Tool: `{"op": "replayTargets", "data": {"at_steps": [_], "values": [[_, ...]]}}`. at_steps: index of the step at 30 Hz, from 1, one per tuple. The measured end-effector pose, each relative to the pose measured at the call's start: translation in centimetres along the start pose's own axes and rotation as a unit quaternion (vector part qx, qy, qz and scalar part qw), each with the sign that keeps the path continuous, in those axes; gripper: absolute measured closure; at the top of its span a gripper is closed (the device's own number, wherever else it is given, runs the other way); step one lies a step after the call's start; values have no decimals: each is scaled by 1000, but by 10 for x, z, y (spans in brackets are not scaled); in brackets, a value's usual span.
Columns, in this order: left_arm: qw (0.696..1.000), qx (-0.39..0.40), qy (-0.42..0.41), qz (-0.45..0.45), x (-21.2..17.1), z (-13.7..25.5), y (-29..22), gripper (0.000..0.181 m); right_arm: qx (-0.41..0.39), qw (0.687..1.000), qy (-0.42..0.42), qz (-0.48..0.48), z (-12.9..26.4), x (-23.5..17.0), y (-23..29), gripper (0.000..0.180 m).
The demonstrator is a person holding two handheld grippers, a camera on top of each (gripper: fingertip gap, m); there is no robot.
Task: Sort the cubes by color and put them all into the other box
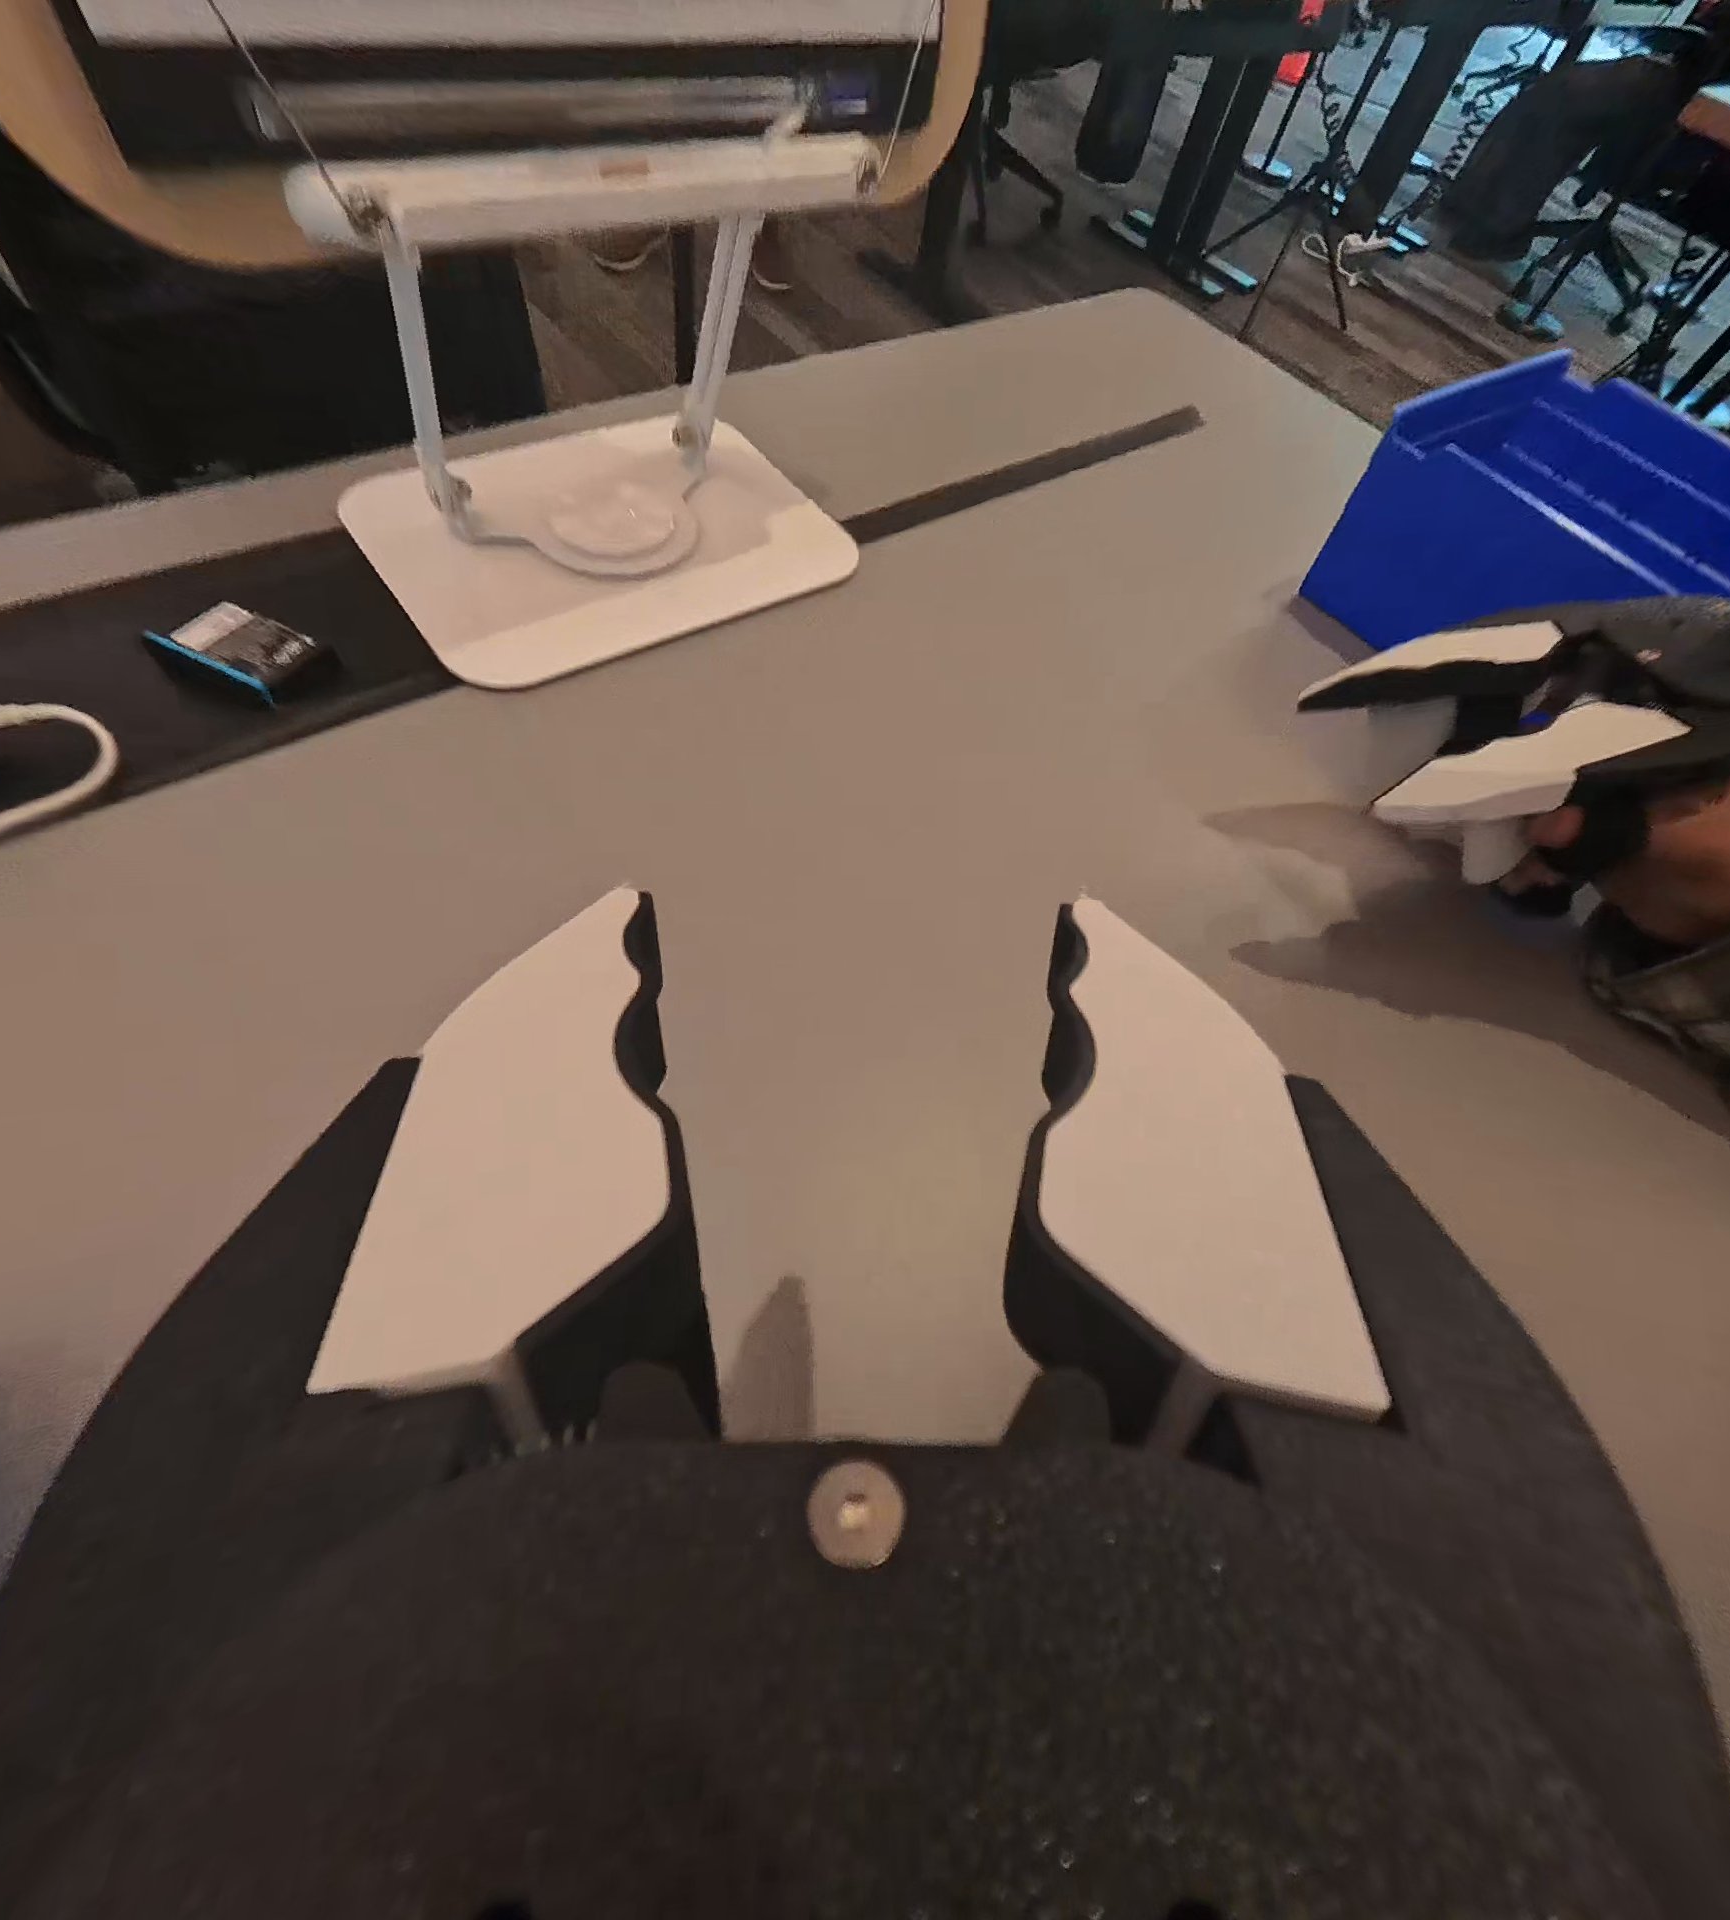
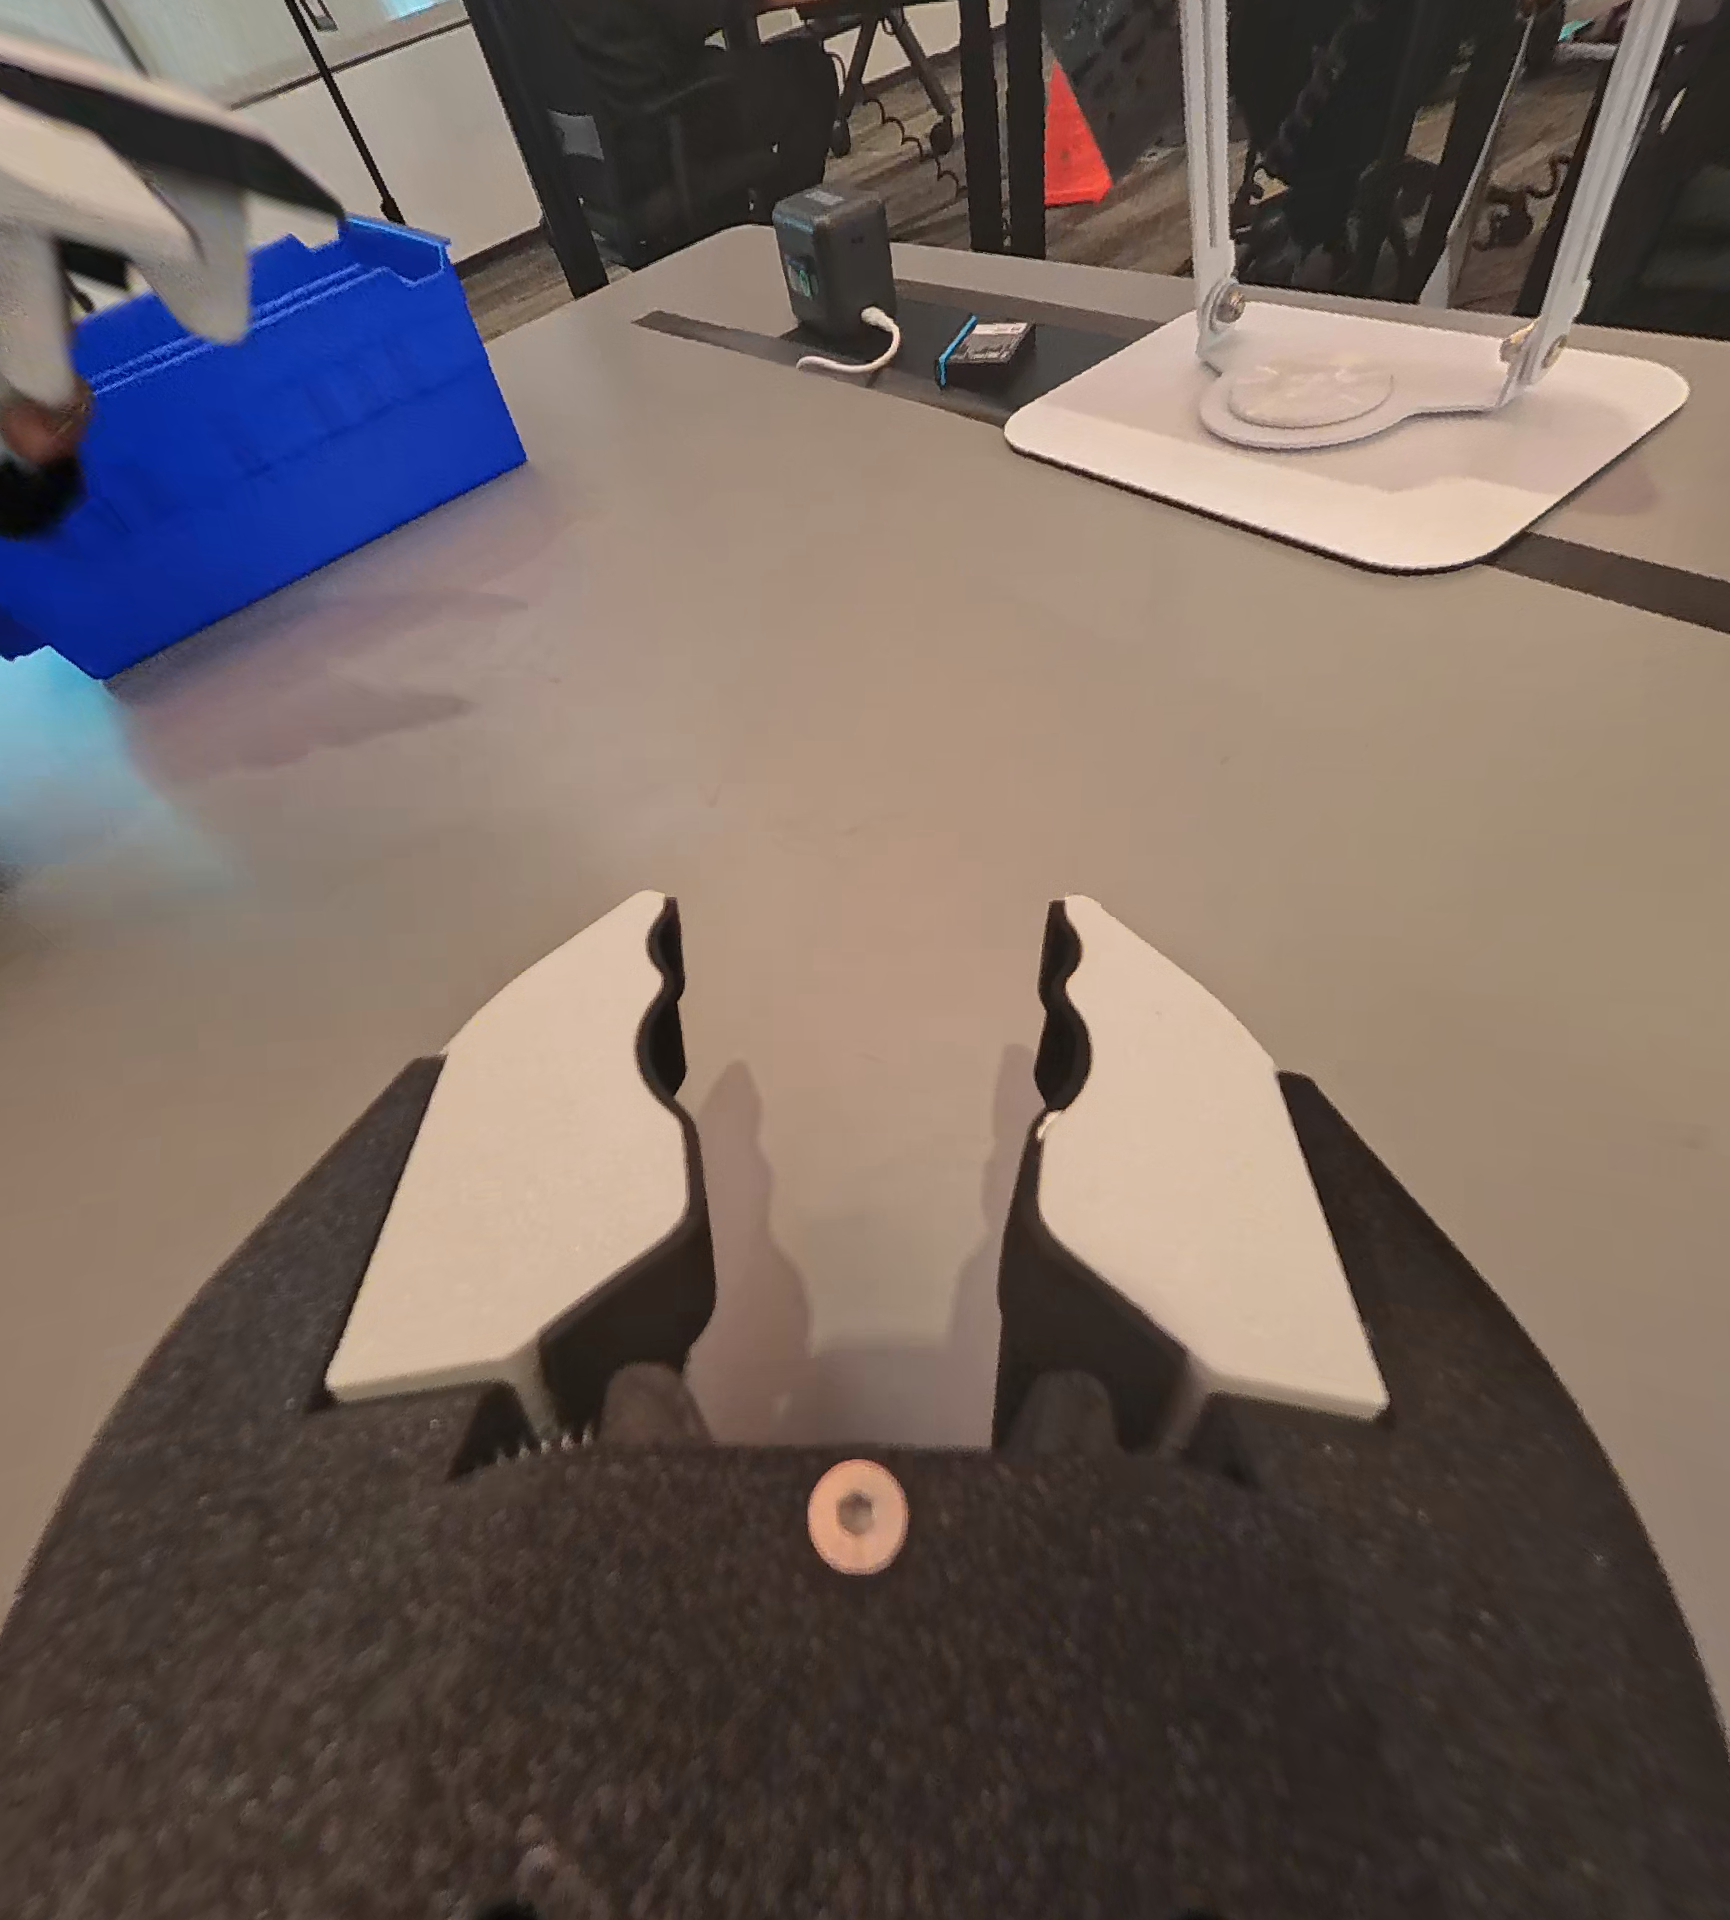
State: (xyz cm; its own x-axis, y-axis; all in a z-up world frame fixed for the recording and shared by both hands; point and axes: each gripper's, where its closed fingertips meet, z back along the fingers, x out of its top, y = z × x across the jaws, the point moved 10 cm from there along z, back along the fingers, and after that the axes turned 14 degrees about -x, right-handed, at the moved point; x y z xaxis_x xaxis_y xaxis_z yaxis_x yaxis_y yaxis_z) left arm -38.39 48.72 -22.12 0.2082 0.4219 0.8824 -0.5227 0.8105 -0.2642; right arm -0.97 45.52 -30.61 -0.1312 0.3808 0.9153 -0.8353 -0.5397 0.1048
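Note:
No cubes show in either view. My left gripper (image 1: 856, 904) is open and empty above the grey table (image 1: 944, 727). A blue box (image 1: 1567, 499) stands at the right edge of the left wrist view, with my right gripper (image 1: 1344, 753) in front of it, held by a hand. My right gripper (image 2: 861, 909) is open and empty over the table (image 2: 944, 675). Another blue box (image 2: 300, 416) stands at the far left of the right wrist view, with my left gripper (image 2: 274, 270) blurred in front of it. The insides of both boxes are hidden.
A white lamp stand base (image 1: 601, 561) (image 2: 1360, 457) sits on a black strip across the table. Beside it lie a small black battery (image 1: 237, 649) (image 2: 986, 348), a dark charger (image 2: 835, 265) and a white cable (image 1: 30, 769). Chairs and desks stand beyond the table.

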Motion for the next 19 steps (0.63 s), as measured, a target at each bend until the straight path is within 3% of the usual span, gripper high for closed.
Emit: {"op": "replayTargets", "data": {"at_steps": [6,19], "values": [[1000,-14,-16,17,-45,-16,21,111,-19,1000,-8,1,3,2,1,113],[1000,-24,-4,-2,-53,-14,11,113,-69,995,-37,-54,5,5,10,112]]}}
